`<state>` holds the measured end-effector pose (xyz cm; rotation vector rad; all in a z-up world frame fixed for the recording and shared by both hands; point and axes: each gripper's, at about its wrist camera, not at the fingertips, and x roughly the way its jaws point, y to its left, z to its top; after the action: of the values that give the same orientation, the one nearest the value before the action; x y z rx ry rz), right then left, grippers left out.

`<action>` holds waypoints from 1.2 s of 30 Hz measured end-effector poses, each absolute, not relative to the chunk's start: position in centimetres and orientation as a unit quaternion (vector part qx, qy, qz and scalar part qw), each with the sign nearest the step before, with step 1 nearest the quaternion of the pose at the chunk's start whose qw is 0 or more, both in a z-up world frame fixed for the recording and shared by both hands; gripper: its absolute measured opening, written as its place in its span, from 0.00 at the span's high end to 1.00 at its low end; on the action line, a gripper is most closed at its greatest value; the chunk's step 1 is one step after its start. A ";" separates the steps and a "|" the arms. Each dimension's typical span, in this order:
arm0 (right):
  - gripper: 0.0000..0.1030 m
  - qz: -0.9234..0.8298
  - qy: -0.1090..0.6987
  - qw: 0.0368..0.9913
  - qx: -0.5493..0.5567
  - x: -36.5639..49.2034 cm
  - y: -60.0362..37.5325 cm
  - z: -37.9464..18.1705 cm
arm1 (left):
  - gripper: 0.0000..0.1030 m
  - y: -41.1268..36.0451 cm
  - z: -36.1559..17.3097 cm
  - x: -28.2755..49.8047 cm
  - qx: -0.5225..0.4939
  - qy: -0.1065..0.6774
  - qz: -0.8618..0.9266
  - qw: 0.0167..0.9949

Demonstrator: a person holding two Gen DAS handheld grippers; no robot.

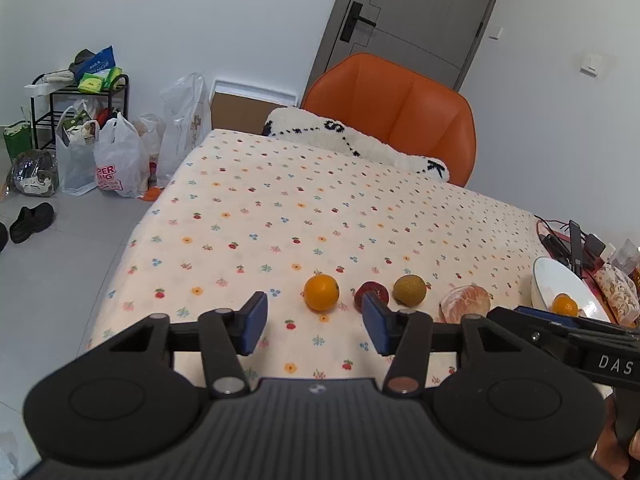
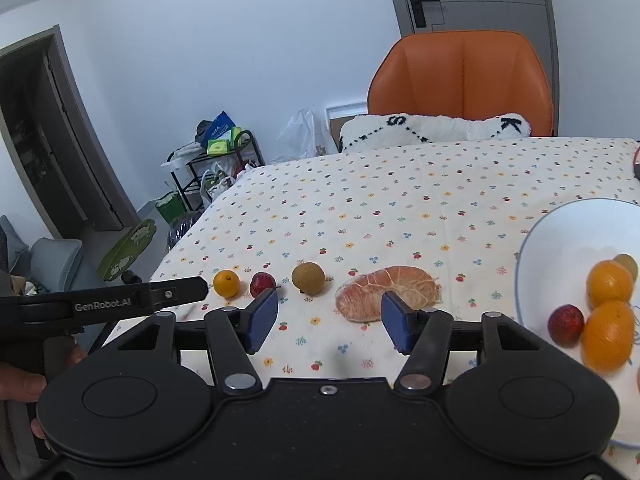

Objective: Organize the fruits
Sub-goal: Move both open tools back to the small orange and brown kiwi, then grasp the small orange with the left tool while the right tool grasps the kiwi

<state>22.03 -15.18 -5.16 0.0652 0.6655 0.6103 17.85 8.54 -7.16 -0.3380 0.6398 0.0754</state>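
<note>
Four fruits lie in a row on the bench [image 2: 400, 200], which has a flowered cloth: a small orange [image 2: 226, 283], a red fruit [image 2: 262, 284], a brown round fruit [image 2: 308, 278] and a peeled pomelo piece [image 2: 386, 292]. They are near each other but do not touch. To the right of the row stands a white bowl [image 2: 560, 240] with two oranges [image 2: 609, 284], a red fruit and a brownish one inside.

The right gripper [image 2: 330, 320] hovers in front of the pomelo piece, its fingers spread and empty. The left gripper [image 1: 316, 320] hovers before the small orange and the red fruit, its fingers also apart, holding nothing.

Behind the bench are an orange chair [image 2: 464, 80] and a white cushion [image 2: 432, 128].
</note>
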 end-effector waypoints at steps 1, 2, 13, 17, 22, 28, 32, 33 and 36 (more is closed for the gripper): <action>0.46 0.296 0.323 0.898 0.031 22.3 -15.0 -5.2 | 0.53 8.5 -7.3 18.1 -0.166 0.315 0.036 0.934; 0.46 0.297 0.324 0.898 0.030 22.5 -14.9 -5.2 | 0.54 8.5 -7.4 18.4 -0.166 0.317 0.035 0.933; 0.51 0.306 0.342 0.888 0.020 24.7 -12.8 -6.1 | 0.60 8.7 -8.9 21.1 -0.166 0.332 0.026 0.928; 0.51 0.309 0.339 0.888 0.016 25.3 -12.0 -6.1 | 0.69 8.8 -8.9 21.7 -0.163 0.331 0.023 0.929; 0.52 0.314 0.339 0.887 0.014 26.1 -11.1 -6.1 | 0.79 9.1 -8.9 21.9 -0.169 0.334 0.012 0.927; 0.53 0.321 0.338 0.885 0.007 26.6 -10.1 -5.9 | 0.79 9.7 -8.6 21.7 -0.171 0.332 0.015 0.927; 0.60 0.325 0.344 0.881 0.008 27.0 -9.5 -6.3 | 0.79 10.2 -8.4 21.3 -0.175 0.329 0.020 0.928; 0.60 0.325 0.345 0.880 0.008 27.0 -9.3 -6.4 | 0.79 10.3 -8.3 21.2 -0.176 0.328 0.021 0.928; 0.61 0.321 0.346 0.881 -0.007 27.0 -8.7 -6.9 | 0.79 10.6 -8.1 20.9 -0.178 0.326 0.024 0.928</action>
<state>27.02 -8.74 -6.86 -0.0152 0.7214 0.6695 20.90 10.65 -8.12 -0.3640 0.6687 0.0497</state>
